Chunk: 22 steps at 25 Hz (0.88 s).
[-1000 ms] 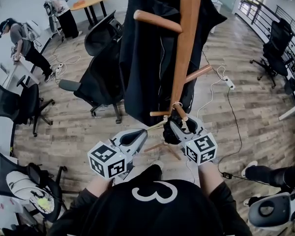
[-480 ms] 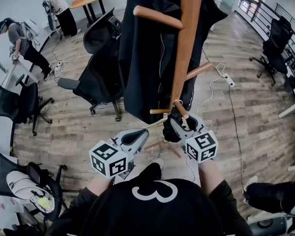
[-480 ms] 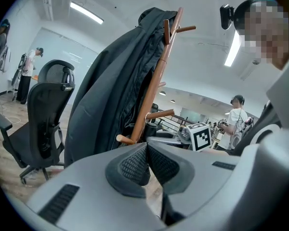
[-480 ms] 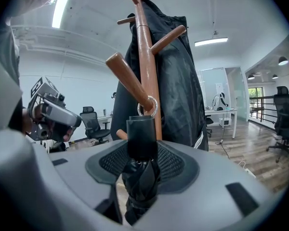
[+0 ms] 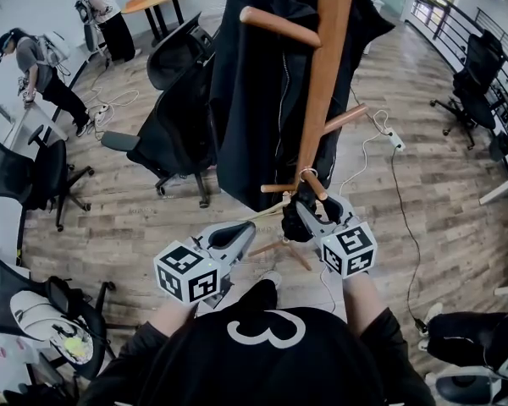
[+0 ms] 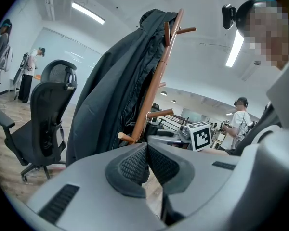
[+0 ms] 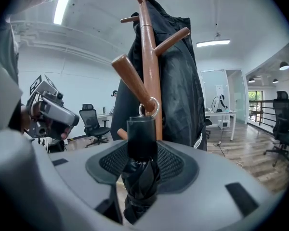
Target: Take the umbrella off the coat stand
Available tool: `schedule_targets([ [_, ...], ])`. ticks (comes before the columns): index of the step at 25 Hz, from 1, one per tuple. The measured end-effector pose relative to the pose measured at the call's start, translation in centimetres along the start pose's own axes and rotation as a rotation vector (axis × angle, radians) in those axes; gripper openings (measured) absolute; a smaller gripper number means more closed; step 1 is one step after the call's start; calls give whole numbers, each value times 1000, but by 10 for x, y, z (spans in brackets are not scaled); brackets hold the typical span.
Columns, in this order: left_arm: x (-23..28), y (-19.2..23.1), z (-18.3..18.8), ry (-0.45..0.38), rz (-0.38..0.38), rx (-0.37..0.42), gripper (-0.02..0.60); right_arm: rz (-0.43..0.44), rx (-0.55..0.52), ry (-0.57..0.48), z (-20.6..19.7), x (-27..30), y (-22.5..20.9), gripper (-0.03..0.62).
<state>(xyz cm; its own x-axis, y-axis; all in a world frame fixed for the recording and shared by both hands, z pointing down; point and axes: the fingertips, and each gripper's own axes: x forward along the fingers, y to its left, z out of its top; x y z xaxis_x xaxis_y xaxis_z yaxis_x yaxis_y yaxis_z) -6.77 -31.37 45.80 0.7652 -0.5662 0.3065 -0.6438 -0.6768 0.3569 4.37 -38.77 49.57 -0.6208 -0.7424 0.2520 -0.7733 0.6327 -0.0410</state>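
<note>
The right gripper jaws have just been closing and now clamp the folded black umbrella. The umbrella hangs upright by its ring from a low peg of the wooden coat stand. The left gripper jaws are together and empty, near the dark jacket on the stand.

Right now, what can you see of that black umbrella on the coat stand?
The umbrella is black, folded into a compact bundle of creased fabric below a smooth cylindrical handle. It hangs upright from a silvery ring looped over a low wooden peg of the coat stand. The right gripper has just been closing its jaws with the umbrella between them, pads against its sides.
</note>
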Motion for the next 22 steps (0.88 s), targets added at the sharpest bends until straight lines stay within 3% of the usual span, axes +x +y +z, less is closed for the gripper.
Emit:
schedule_targets([
  [22,-14,-35,-2,-30,-15,27,17,-3,21,-59,18,-45,19,190],
])
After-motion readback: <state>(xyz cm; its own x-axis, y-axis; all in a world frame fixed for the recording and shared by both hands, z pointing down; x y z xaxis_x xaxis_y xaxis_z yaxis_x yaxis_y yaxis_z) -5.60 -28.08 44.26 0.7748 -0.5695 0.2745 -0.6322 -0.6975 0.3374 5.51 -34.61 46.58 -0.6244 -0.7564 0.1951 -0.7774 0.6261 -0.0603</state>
